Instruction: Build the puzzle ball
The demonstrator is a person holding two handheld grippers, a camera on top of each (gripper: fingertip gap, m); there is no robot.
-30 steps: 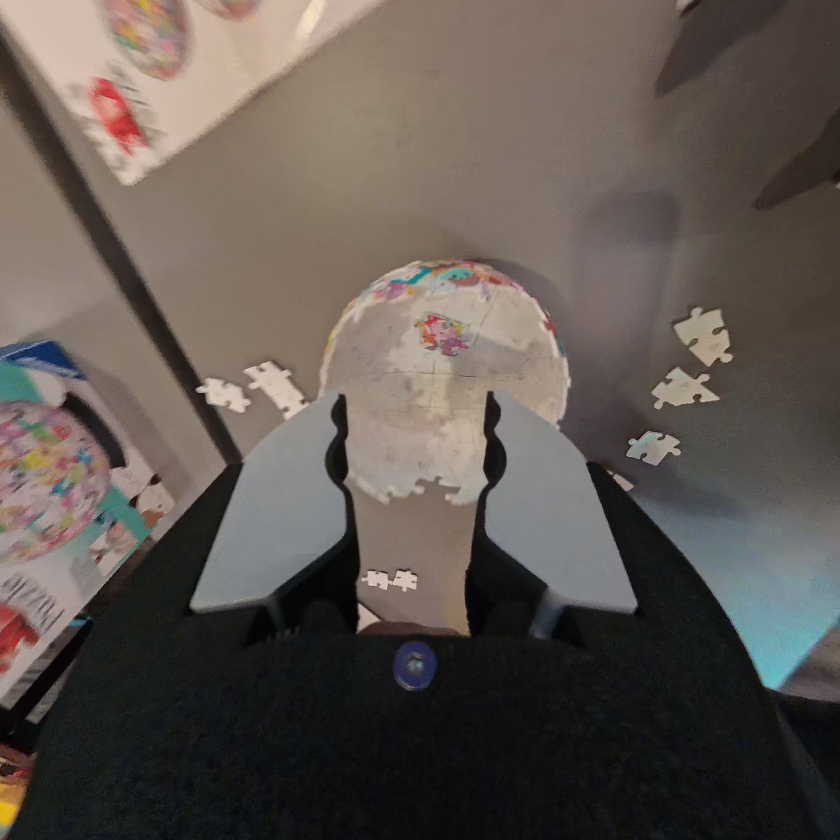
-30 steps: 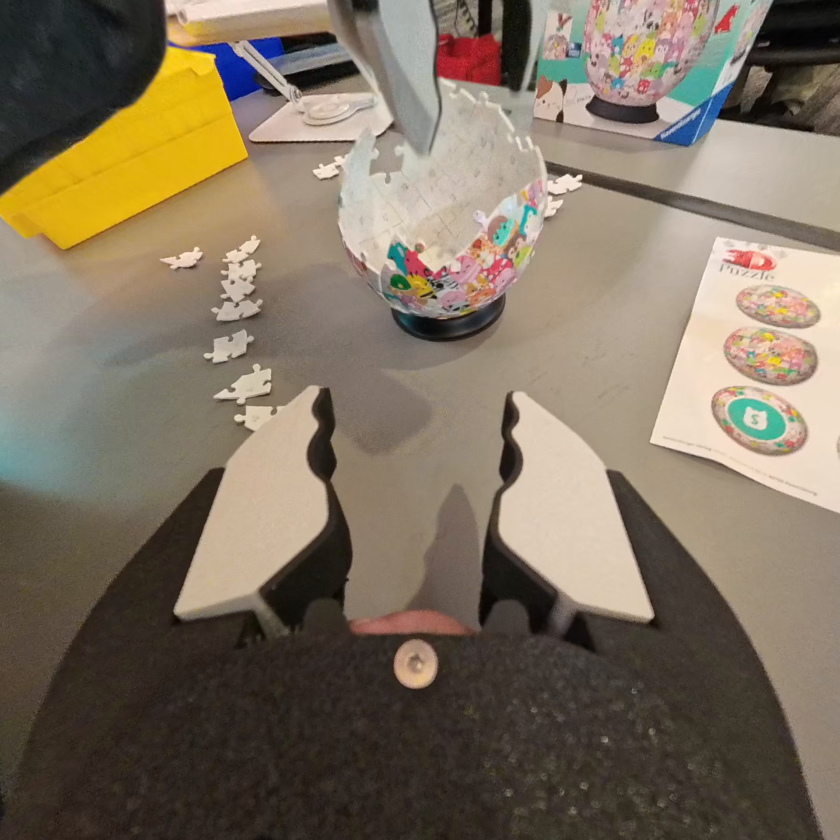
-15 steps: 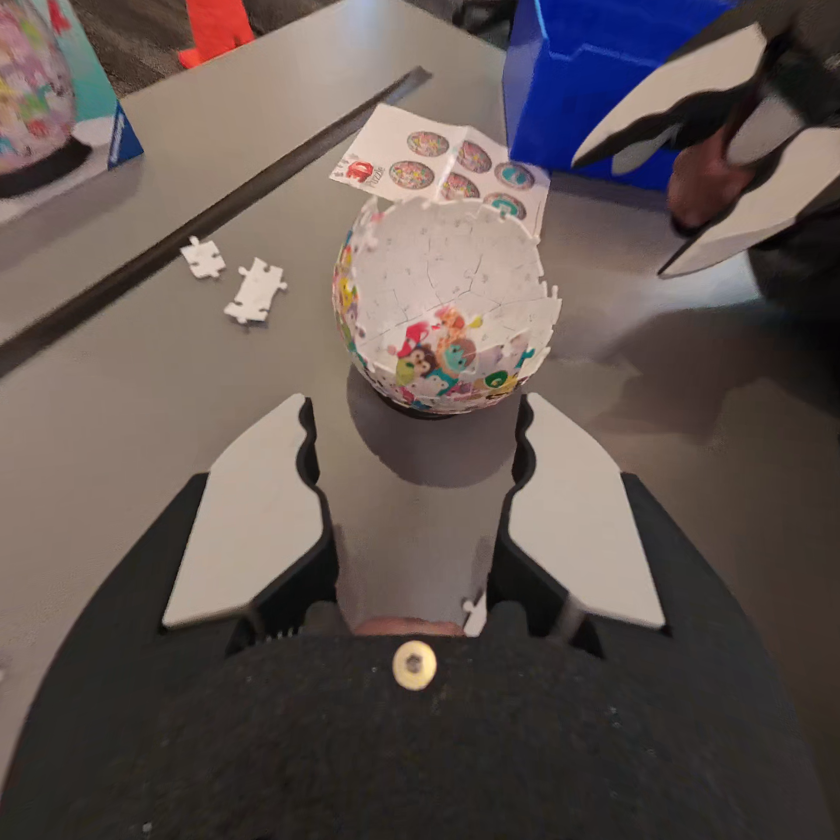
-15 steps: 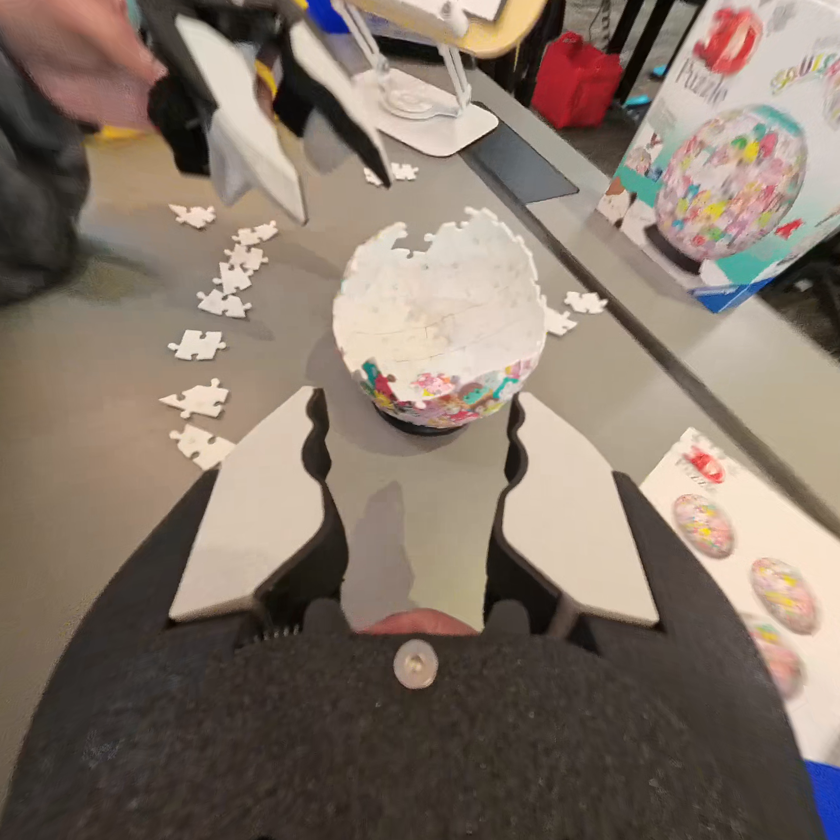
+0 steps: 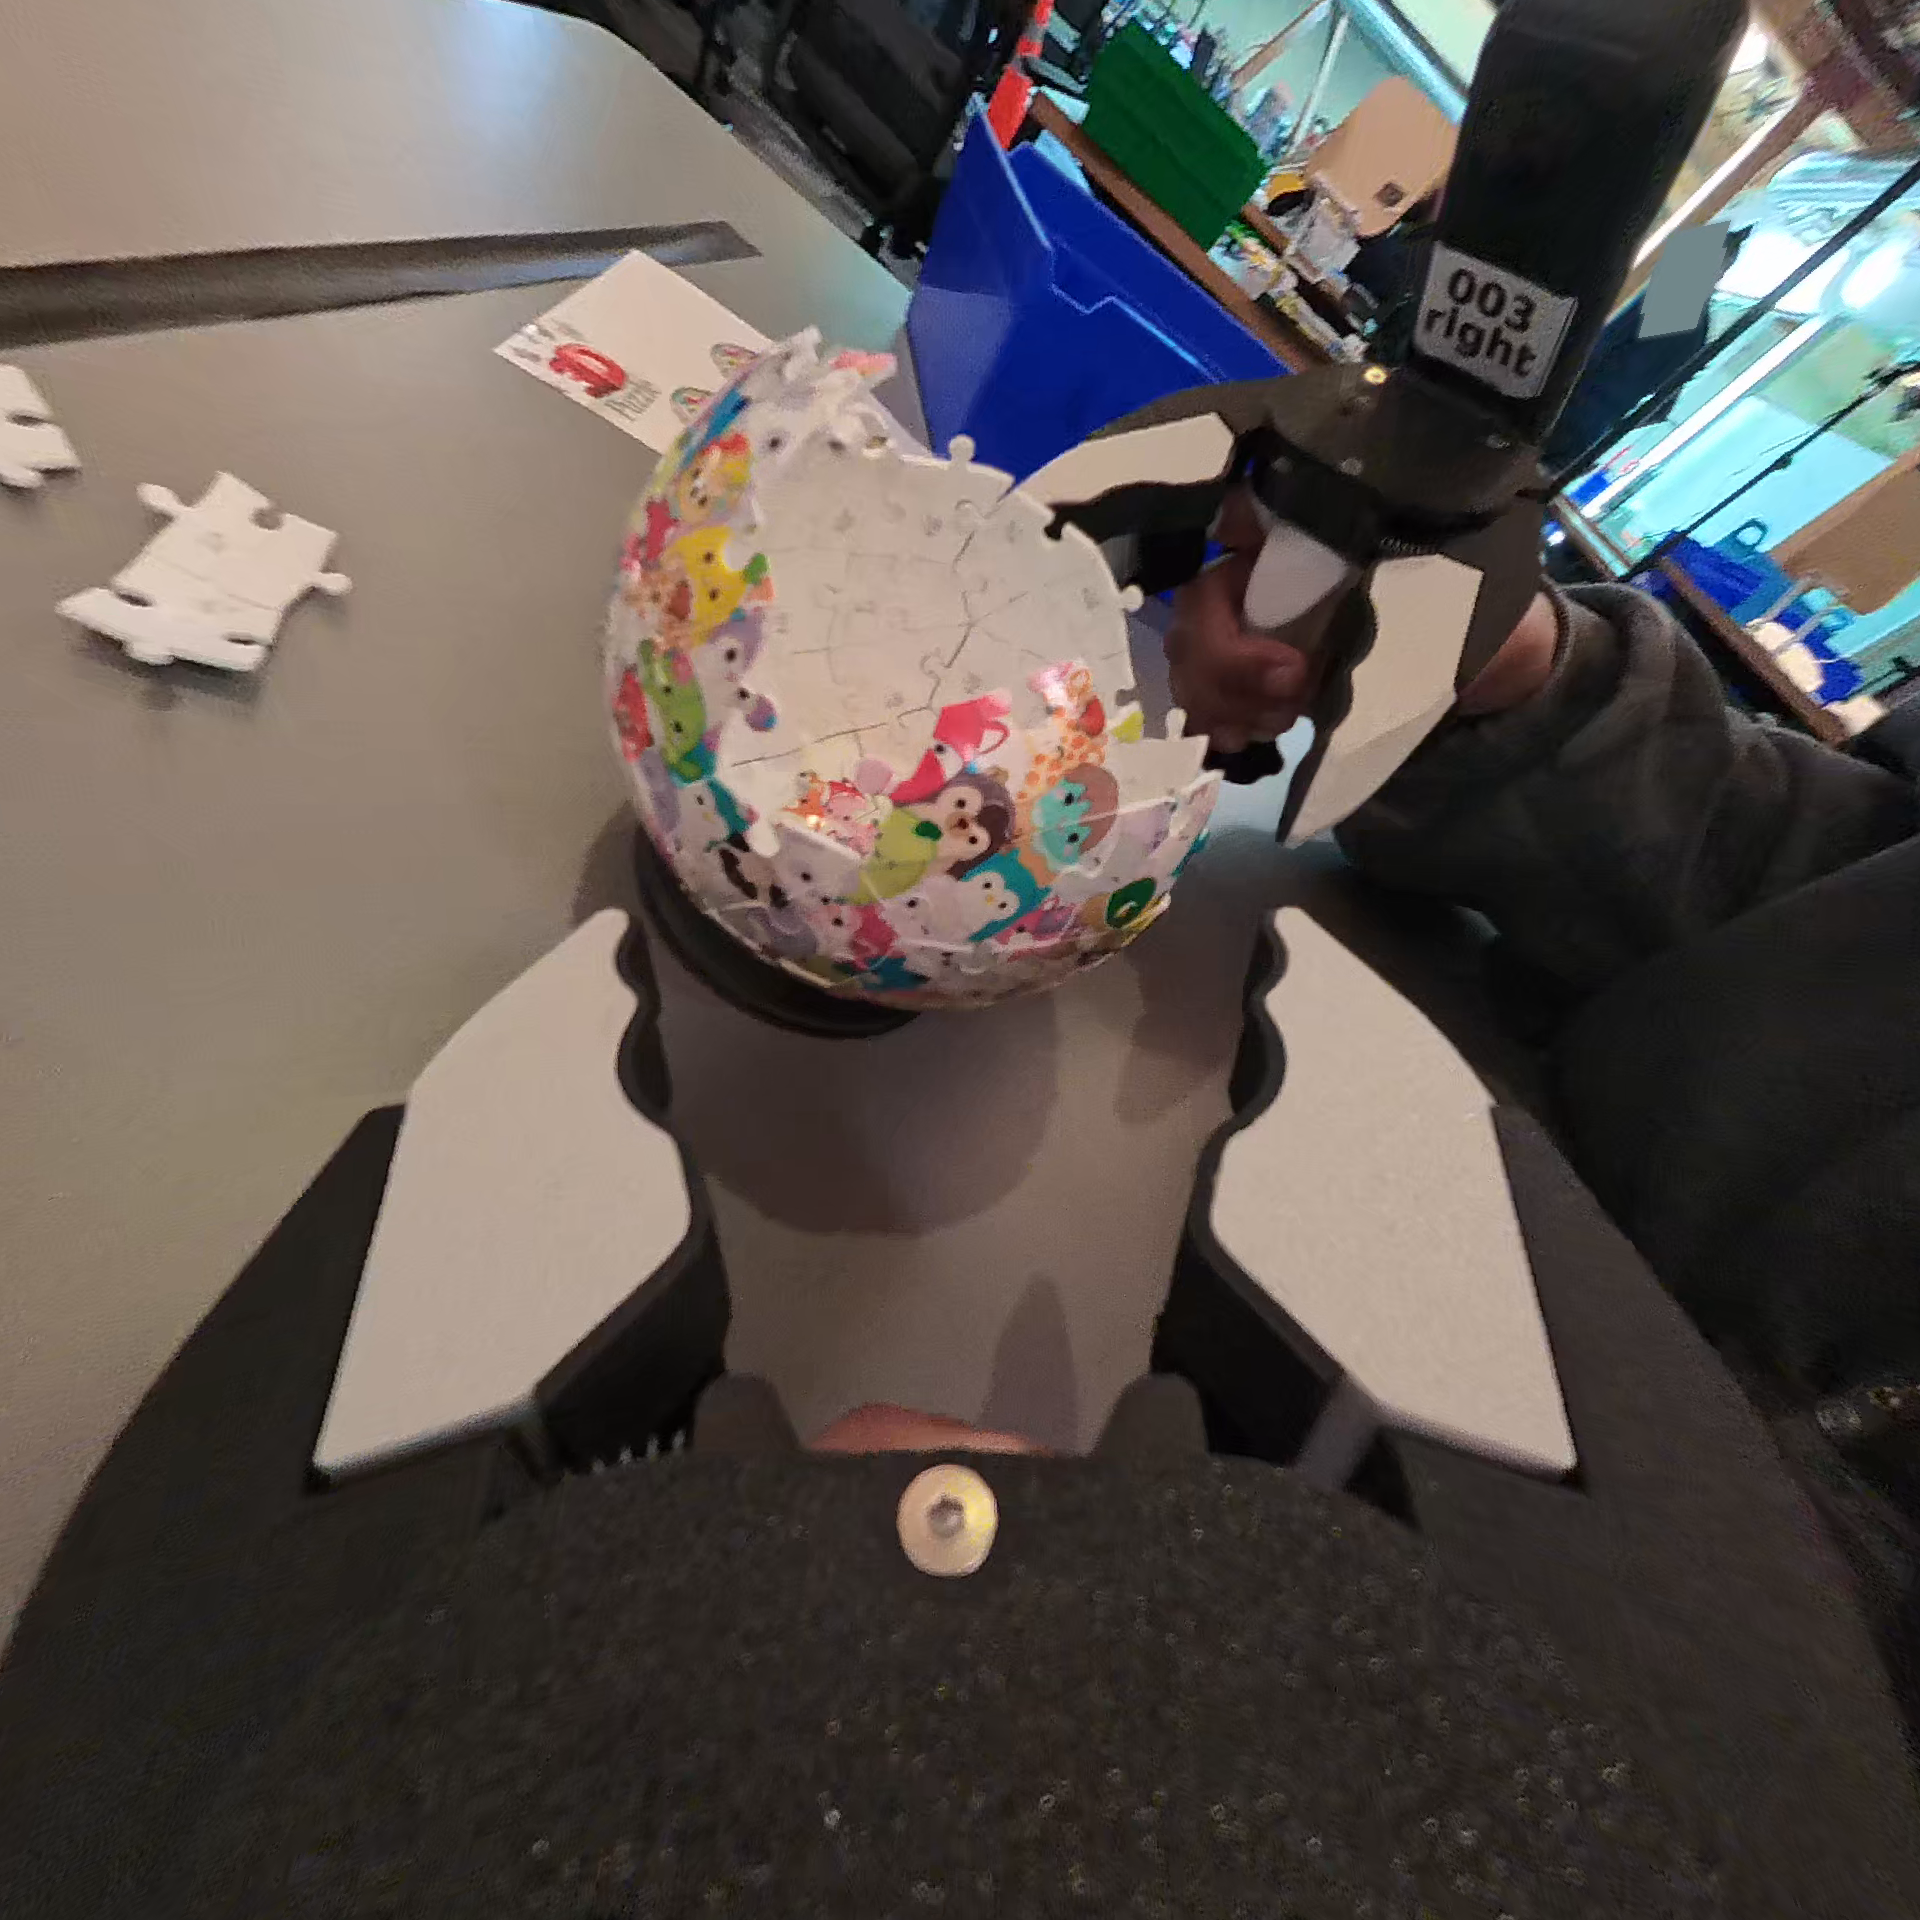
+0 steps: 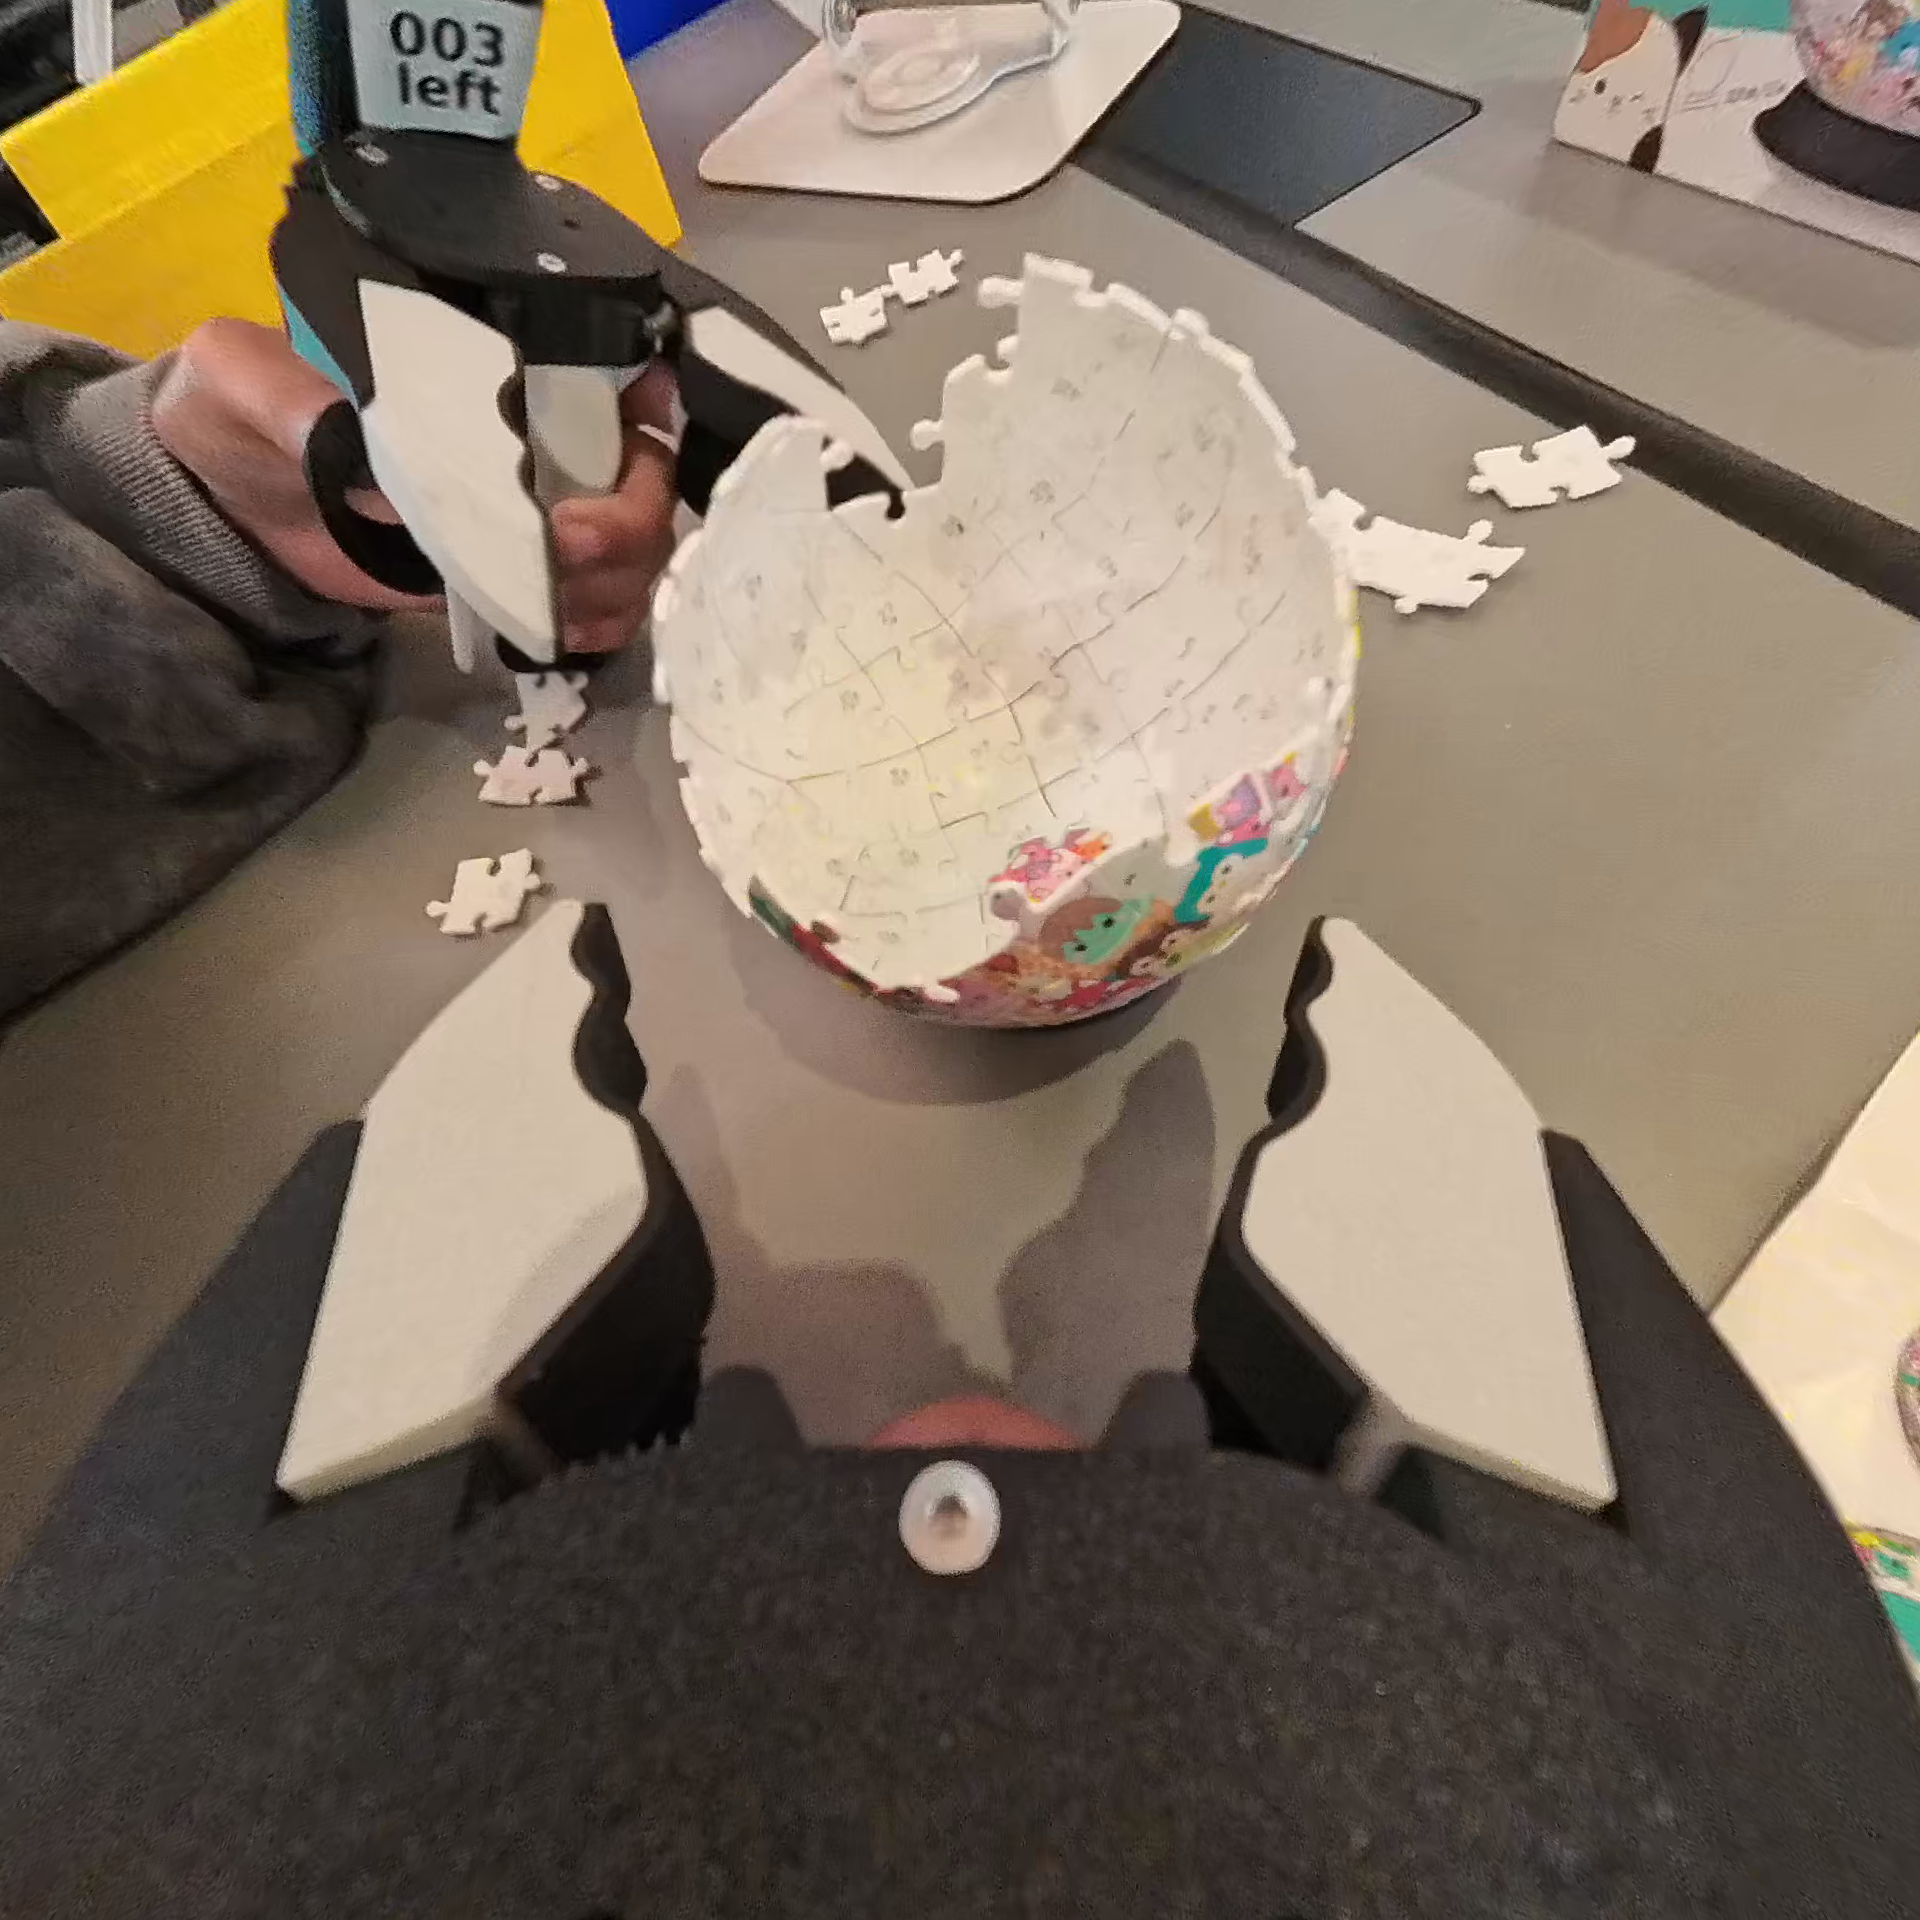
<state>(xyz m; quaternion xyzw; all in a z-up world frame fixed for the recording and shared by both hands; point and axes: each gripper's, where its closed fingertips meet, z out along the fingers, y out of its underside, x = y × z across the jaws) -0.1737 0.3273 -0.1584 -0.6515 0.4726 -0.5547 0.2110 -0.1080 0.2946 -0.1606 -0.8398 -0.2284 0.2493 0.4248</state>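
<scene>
Left wrist view, left to right: joined white puzzle pieces lying face-down (image 5: pixel 203 577) on the grey tabletop (image 5: pixel 312 831), well apart from the ball. Centre: half-built puzzle ball (image 5: pixel 894 717), a colourful cartoon-print shell with white inside, open at the top with a jagged edge, sitting on a black ring stand (image 5: pixel 748 987). White instruction sheet (image 5: pixel 634 353) behind it, blue plastic bin (image 5: pixel 1049 343) farther back. Left gripper (image 5: pixel 945 977), grey fingers on black body, jaws spread wide, holding nothing, fingertips just short of the ball's base. Right of the ball: right gripper (image 5: pixel 1195 644) in a person's hand, jaws wide apart, empty, one finger close by the ball's rim; touching or not, cannot tell.

Right wrist view, left to right: grey sleeve (image 6: pixel 135 644), yellow bin (image 6: pixel 156 197), the left gripper pointing down beside the ball, open, one tip behind the rim. Loose white puzzle pieces (image 6: pixel 520 769) on the tabletop under it. Ball centre, on its stand. More white pieces (image 6: pixel 1413 561) to its right, puzzle box (image 6: pixel 1745 94) at far right. Right gripper fingers wide apart near the ball's base, empty.
</scene>
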